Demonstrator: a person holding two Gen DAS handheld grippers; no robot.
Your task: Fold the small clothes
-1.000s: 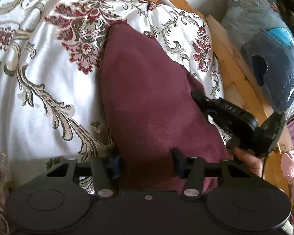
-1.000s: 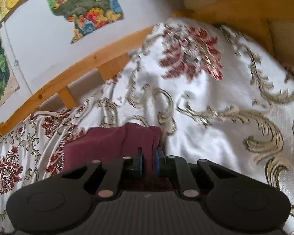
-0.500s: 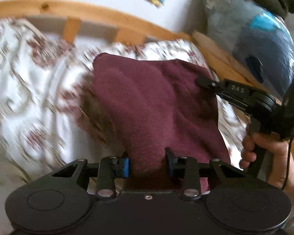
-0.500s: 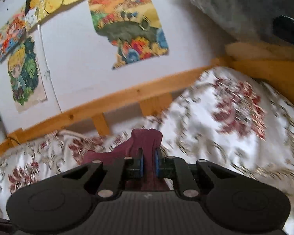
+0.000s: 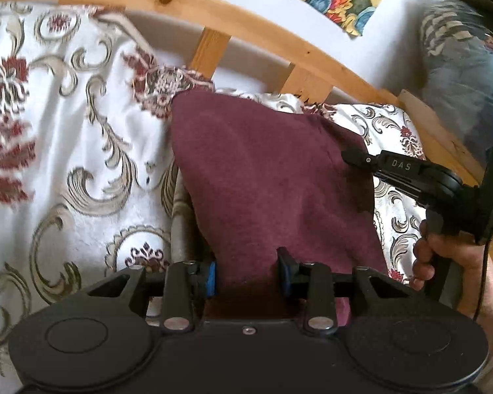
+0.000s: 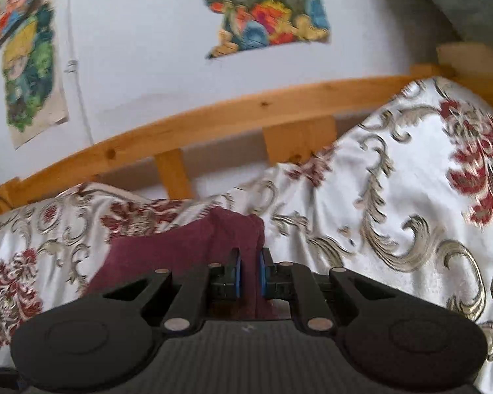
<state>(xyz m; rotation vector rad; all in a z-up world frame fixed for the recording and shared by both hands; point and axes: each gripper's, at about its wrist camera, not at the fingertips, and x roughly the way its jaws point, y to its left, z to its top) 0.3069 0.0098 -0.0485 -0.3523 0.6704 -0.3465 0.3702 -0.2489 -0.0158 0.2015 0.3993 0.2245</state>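
A small maroon garment (image 5: pixel 266 177) is stretched over the white floral bedspread (image 5: pixel 65 151). My left gripper (image 5: pixel 247 271) has its blue-padded jaws partly closed around the garment's near edge, the cloth bunched between them. My right gripper (image 6: pixel 249 272) is shut on a fold of the same garment (image 6: pixel 194 246). In the left wrist view the right gripper (image 5: pixel 355 157) pinches the garment's right corner, held by a hand (image 5: pixel 443 262). The garment's far end rests on the bedspread near the rail.
A wooden bed rail (image 5: pixel 233 23) with slats runs behind the bed, also in the right wrist view (image 6: pixel 213 124). Colourful posters (image 6: pixel 263 10) hang on the white wall. A plastic-wrapped bundle (image 5: pixel 466 65) sits at the right beyond the bed frame.
Both grippers have lifted and tilted up with the garment, so the wall and rail came into view. The left jaws closed in on the cloth. The right stayed shut on it.
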